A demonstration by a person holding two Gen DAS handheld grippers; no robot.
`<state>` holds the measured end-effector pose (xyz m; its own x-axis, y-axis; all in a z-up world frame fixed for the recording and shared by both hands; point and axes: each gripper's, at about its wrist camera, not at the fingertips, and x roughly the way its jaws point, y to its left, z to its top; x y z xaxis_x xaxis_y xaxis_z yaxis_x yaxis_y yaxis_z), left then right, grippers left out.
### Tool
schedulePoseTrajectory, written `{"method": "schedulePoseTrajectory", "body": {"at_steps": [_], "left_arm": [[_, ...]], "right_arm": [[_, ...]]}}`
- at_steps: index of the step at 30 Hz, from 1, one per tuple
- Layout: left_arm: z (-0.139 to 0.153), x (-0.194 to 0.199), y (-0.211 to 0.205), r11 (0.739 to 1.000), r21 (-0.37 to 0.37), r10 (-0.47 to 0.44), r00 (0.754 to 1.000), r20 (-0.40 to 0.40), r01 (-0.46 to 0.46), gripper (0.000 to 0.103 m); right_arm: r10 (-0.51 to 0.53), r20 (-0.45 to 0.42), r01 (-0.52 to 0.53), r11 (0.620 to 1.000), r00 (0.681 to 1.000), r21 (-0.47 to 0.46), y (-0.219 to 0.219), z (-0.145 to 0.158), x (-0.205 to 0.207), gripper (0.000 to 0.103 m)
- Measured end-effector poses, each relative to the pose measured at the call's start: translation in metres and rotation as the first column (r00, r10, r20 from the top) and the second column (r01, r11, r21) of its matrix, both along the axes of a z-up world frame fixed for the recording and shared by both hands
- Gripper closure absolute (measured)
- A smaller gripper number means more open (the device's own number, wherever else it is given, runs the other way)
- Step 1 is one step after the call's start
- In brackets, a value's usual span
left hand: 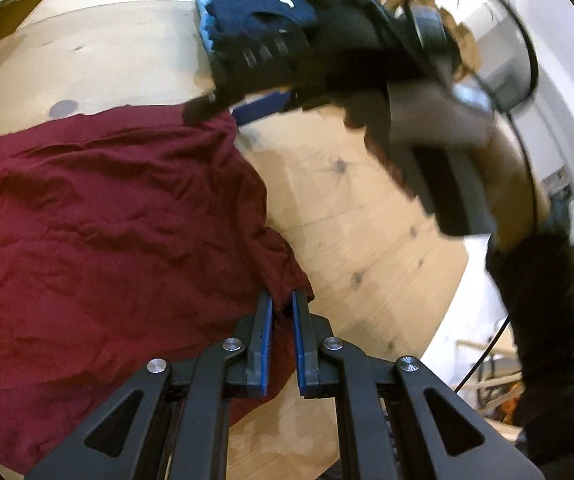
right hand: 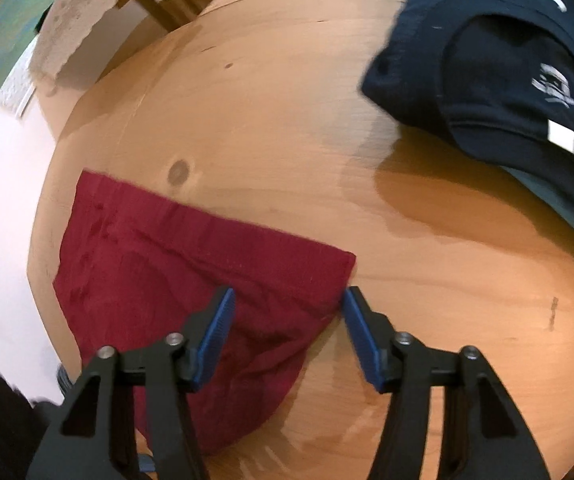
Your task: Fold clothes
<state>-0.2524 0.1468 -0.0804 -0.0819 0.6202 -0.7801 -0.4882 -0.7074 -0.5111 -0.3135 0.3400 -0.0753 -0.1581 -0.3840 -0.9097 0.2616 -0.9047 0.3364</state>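
A dark red garment (left hand: 99, 232) lies spread on the wooden table (left hand: 347, 216). My left gripper (left hand: 282, 300) is shut on its near right corner, with cloth pinched between the blue pads. In the right wrist view the red garment (right hand: 191, 264) lies flat, and my right gripper (right hand: 289, 300) is open, its jaws straddling the garment's far right corner just above the cloth. The right gripper also shows in the left wrist view (left hand: 263, 100), blurred, at the garment's far corner.
A pile of folded navy clothes (right hand: 499, 80) sits at the table's far right, also in the left wrist view (left hand: 255, 12). The table edge (right hand: 43, 216) runs along the left, with floor beyond. The person's arm and a cable (left hand: 527, 184) are at right.
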Motion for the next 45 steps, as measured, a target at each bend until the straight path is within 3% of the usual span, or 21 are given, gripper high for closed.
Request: {"method": "schedulePoseTrajectory", "body": {"at_steps": [2, 5, 9, 13, 18, 22, 29, 35, 37, 39, 40, 41, 45], "left_arm": [[-0.002, -0.002, -0.004, 1.0, 0.025, 0.004, 1.0, 0.005, -0.004, 0.095], [-0.004, -0.002, -0.015, 0.998, 0.066, 0.014, 1.0, 0.013, -0.015, 0.095], [0.002, -0.003, -0.047, 0.986, 0.16, 0.048, 0.998, 0.035, -0.053, 0.095], [0.014, -0.004, -0.093, 0.959, 0.268, 0.086, 0.996, 0.038, -0.093, 0.095], [0.029, -0.005, -0.179, 0.921, 0.353, 0.17, 0.985, 0.017, -0.165, 0.095], [0.025, -0.005, -0.25, 0.898, 0.367, 0.255, 0.967, 0.015, -0.243, 0.094], [-0.01, -0.008, -0.328, 0.871, 0.353, 0.338, 0.938, 0.078, -0.343, 0.095], [-0.034, -0.015, -0.352, 0.859, 0.346, 0.359, 0.925, 0.121, -0.378, 0.096], [-0.037, -0.016, -0.36, 0.855, 0.341, 0.369, 0.921, 0.128, -0.39, 0.094], [-0.037, -0.014, -0.367, 0.854, 0.325, 0.388, 0.913, 0.124, -0.407, 0.081], [-0.037, -0.013, -0.371, 0.853, 0.317, 0.398, 0.909, 0.121, -0.415, 0.072], [-0.037, -0.012, -0.374, 0.851, 0.309, 0.408, 0.905, 0.118, -0.424, 0.07], [-0.033, -0.008, -0.394, 0.847, 0.261, 0.463, 0.884, 0.066, -0.464, 0.069]], "right_arm": [[-0.004, -0.034, 0.004, 1.0, 0.999, -0.003, -0.002, -0.002, 0.001, 0.085], [-0.034, -0.068, 0.031, 0.998, 0.997, -0.05, -0.001, -0.007, 0.002, 0.092], [-0.104, -0.058, 0.094, 0.983, 0.993, -0.157, -0.001, -0.004, 0.003, 0.093], [-0.123, -0.095, 0.092, 0.954, 0.988, -0.286, -0.023, 0.034, 0.006, 0.093], [-0.073, -0.158, 0.012, 0.935, 0.985, -0.354, -0.095, 0.085, 0.0, 0.094], [-0.025, -0.176, -0.042, 0.93, 0.984, -0.365, -0.164, 0.104, -0.013, 0.093], [0.075, -0.138, -0.108, 0.963, 0.988, -0.245, -0.292, 0.072, -0.034, 0.094], [0.088, -0.08, -0.1, 0.981, 0.993, -0.165, -0.329, 0.033, -0.044, 0.094], [0.081, -0.069, -0.091, 0.984, 0.994, -0.151, -0.332, 0.028, -0.046, 0.093], [0.076, -0.05, -0.082, 0.987, 0.996, -0.137, -0.335, 0.023, -0.049, 0.087], [0.077, -0.037, -0.081, 0.988, 0.996, -0.131, -0.337, 0.022, -0.05, 0.073], [0.075, -0.031, -0.078, 0.988, 0.997, -0.133, -0.338, 0.024, -0.052, 0.056], [0.079, -0.074, -0.091, 0.979, 0.994, -0.181, -0.329, 0.048, -0.044, 0.052]]}}
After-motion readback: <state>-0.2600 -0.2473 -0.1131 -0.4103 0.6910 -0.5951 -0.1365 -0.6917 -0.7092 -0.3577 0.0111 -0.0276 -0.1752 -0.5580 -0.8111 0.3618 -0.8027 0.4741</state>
